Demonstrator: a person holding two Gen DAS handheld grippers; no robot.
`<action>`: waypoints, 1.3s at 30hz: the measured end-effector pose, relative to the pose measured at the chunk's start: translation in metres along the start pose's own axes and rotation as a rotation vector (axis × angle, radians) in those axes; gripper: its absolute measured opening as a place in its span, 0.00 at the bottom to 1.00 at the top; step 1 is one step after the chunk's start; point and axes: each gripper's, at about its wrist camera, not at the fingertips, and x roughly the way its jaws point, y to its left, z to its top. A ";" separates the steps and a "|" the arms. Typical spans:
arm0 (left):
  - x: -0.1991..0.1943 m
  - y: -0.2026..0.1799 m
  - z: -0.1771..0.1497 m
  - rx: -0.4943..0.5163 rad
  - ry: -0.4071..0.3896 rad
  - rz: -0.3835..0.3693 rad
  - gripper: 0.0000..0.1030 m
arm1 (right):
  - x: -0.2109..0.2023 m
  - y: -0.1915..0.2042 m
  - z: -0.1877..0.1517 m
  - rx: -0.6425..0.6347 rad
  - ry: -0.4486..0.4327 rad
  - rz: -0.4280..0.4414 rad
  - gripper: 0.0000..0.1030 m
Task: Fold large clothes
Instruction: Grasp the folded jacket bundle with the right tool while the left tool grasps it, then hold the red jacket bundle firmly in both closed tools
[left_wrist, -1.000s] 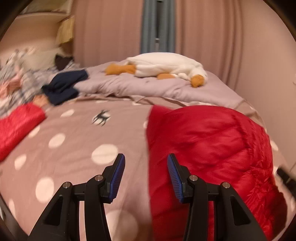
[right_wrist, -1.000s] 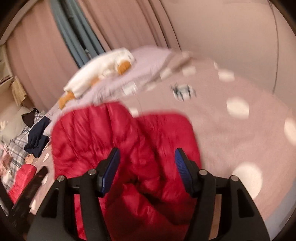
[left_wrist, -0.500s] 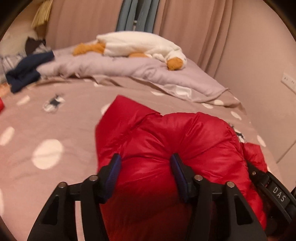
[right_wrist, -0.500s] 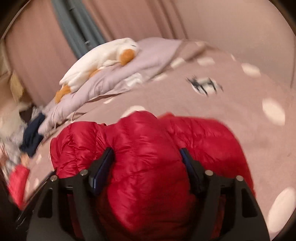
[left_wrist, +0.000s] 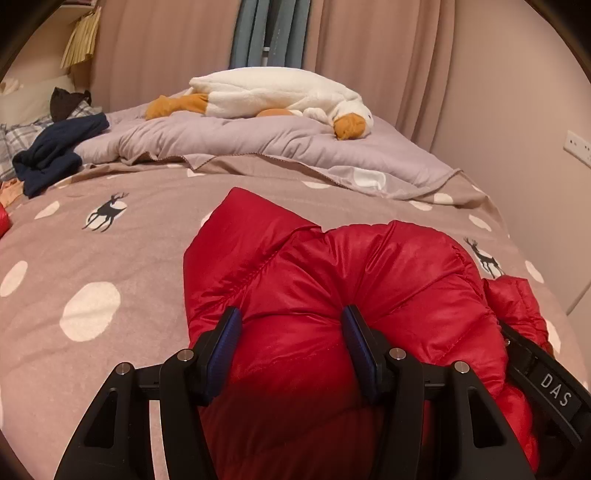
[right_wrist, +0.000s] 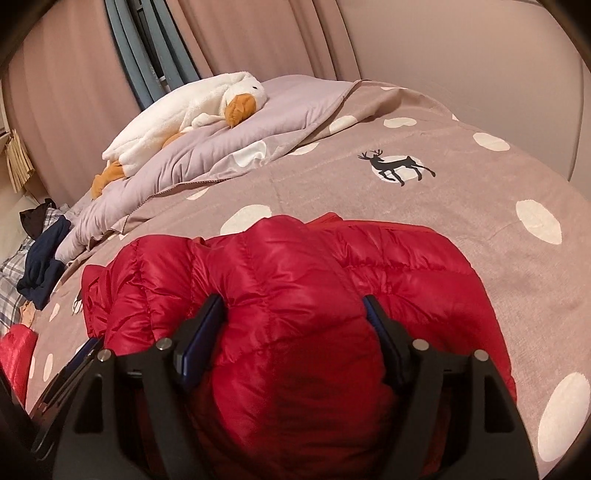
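**Both grippers pressed into the red jacket**

The bed (left_wrist: 122, 266) fills my view, its taupe cover dotted white and printed with deer. On it, right in front of me, lies the red down jacket (left_wrist: 332, 280), bunched into a puffy mound. At the head of the bed a lilac duvet (left_wrist: 258, 144) is heaped, with a white plush goose (left_wrist: 273, 92) stretched along it; a navy garment (left_wrist: 55, 151) sits at the left edge.

My left gripper (left_wrist: 291, 339) stands wide apart, a bulge of jacket swelling between the blue pads, which press against its sides. My right gripper (right_wrist: 293, 325) is just as wide and likewise sunk into the padding, fabric touching both fingers (right_wrist: 207, 325). I cannot tell whether either truly clamps the cloth or only rests in it.

A second ago both grippers hovered with nothing between their fingers and the jacket lay flatter; since then they have come down into it, and the jacket has bunched up.
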 end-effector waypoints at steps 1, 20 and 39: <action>0.000 0.000 0.000 -0.001 0.001 0.000 0.54 | -0.001 0.001 0.000 0.002 0.002 0.003 0.73; 0.002 0.004 0.001 -0.013 0.005 0.013 0.59 | -0.001 0.001 0.000 0.003 0.006 0.007 0.75; 0.002 0.005 0.002 -0.016 0.008 0.023 0.63 | -0.002 0.001 0.000 0.003 0.011 0.006 0.76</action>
